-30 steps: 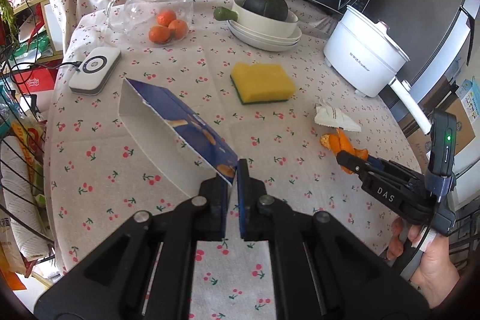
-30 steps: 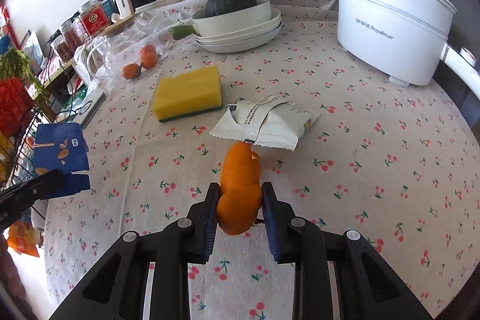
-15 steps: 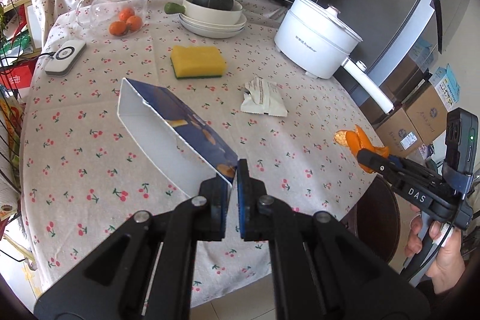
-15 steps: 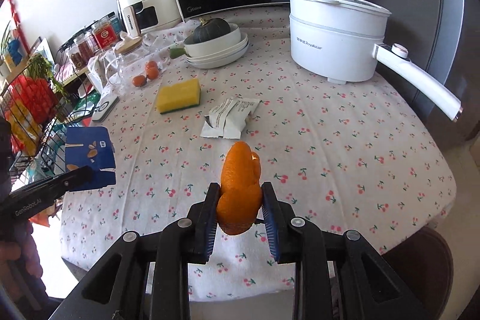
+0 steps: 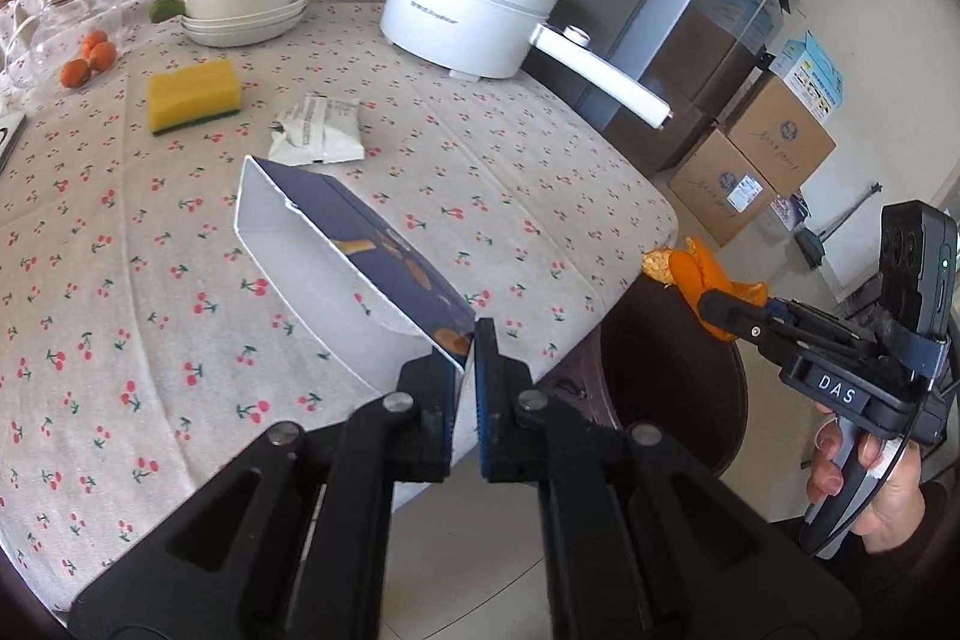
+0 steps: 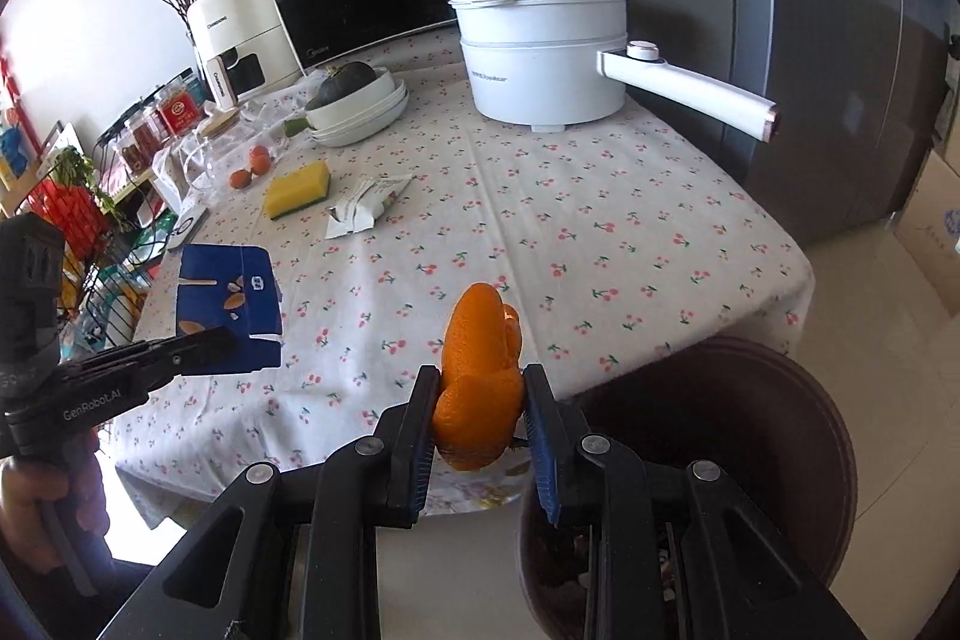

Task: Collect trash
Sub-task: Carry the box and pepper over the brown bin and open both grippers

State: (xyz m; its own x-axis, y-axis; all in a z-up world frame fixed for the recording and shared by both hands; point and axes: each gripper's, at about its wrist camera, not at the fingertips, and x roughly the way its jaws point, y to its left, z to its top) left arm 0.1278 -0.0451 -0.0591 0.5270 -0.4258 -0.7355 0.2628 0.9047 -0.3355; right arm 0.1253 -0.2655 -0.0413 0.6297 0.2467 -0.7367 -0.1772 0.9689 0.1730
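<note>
My left gripper (image 5: 467, 358) is shut on the corner of an empty blue and white carton (image 5: 336, 250), held in the air over the table's near edge; the carton also shows in the right wrist view (image 6: 231, 301). My right gripper (image 6: 480, 400) is shut on an orange peel (image 6: 480, 370), held beside the table corner above a dark brown bin (image 6: 750, 436). The peel (image 5: 690, 274) and bin (image 5: 678, 388) also show in the left wrist view. A crumpled white wrapper (image 5: 318, 130) lies on the cherry-print tablecloth (image 5: 150, 280).
On the table stand a yellow sponge (image 5: 195, 97), a white electric pot with a long handle (image 5: 480, 16), stacked bowls with a dark squash (image 5: 243, 1) and a glass jar with small oranges (image 5: 54, 40). Cardboard boxes (image 5: 756, 160) stand on the floor by the fridge.
Both grippers have pulled back from the table toward its near right corner, each keeping its load. The peel now hangs over the brown bin, and the carton is near the table edge.
</note>
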